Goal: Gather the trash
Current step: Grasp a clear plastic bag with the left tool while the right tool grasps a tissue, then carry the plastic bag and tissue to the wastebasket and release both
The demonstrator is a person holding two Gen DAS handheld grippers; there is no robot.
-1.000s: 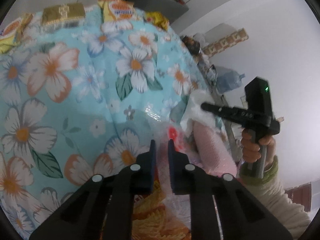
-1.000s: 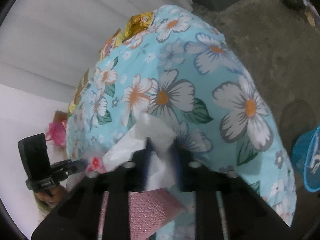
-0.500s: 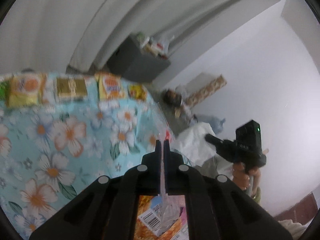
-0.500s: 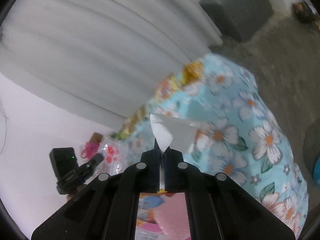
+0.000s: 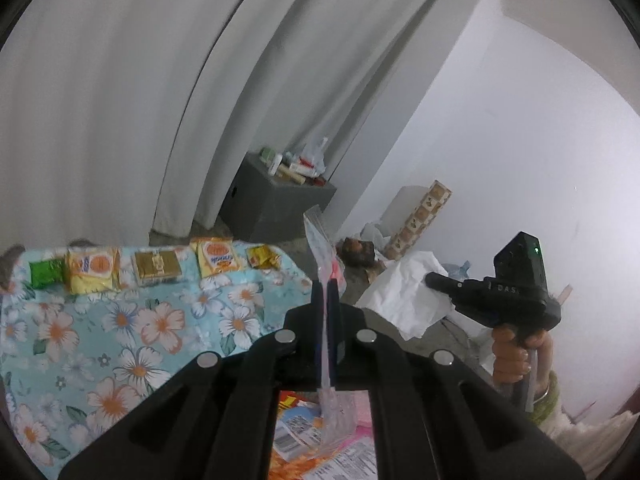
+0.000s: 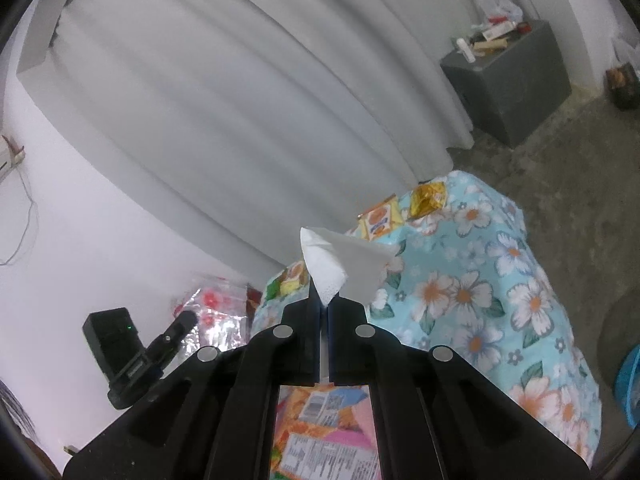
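Both pieces of trash are up off the table (image 5: pixel 120 340) now, each pinched in its own tool. The left hand-held gripper (image 5: pixel 325 286) is closed on a clear plastic wrapper (image 5: pixel 320 240) with red printing, which stands up past the fingertips and also trails down behind them. The right hand-held gripper (image 6: pixel 324 306) is closed on a corner of a white tissue (image 6: pixel 344 264), which fans out ahead of its tips.

To carry these well, I'd say keep both squeezes firm and move smoothly. The tissue is held by only a small corner and could tear or slip if swung. The wrapper is slick film, so a loosened grip would likely let it slide out. The likely destination is the blue bin (image 6: pixel 630 380) showing low and far to the right of the right hand-held gripper, so both loads should travel that way and be opened only once they are over it.

That bin is cut off by the lens edge, so I cannot tell how full it is. Under both tools lie printed packets (image 6: pixel 320 440), mostly hidden by the black bodies. A row of snack packets (image 5: pixel 152 266) sits at the table's far edge, ahead of the left hand-held gripper. Whether those count as trash is unclear.
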